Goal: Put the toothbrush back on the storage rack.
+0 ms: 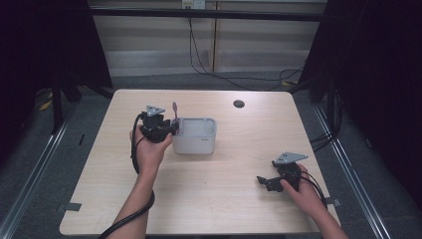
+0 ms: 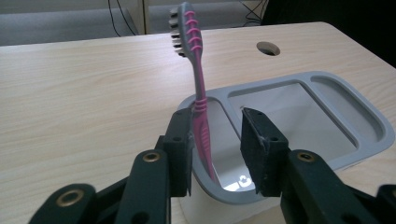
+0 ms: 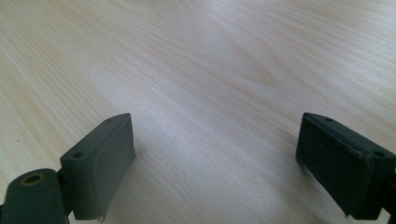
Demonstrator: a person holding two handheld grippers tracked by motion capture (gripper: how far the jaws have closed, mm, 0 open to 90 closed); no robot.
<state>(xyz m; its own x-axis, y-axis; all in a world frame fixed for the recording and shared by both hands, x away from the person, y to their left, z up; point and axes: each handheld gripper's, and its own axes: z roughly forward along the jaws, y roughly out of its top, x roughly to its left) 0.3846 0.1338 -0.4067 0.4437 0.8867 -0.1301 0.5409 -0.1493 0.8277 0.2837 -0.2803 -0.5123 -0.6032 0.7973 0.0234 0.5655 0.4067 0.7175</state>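
Note:
A pink and grey toothbrush (image 2: 198,93) stands nearly upright with its handle end down in the left compartment of a grey plastic holder (image 2: 373,126). It leans against the left pad of my left gripper (image 2: 217,121), while the other pad stands apart from it, so the jaws are open around the handle. In the high view the left gripper (image 1: 171,130) is at the holder's (image 1: 195,142) left end, with the toothbrush (image 1: 174,110) rising above it. My right gripper (image 1: 263,181) rests low near the table's front right, its jaws (image 3: 215,140) wide open over bare wood.
The holder has a large middle compartment and a narrow one at its far end. A round cable hole (image 1: 239,103) lies in the tabletop behind the holder. Black cables trail from both grippers toward the front edge.

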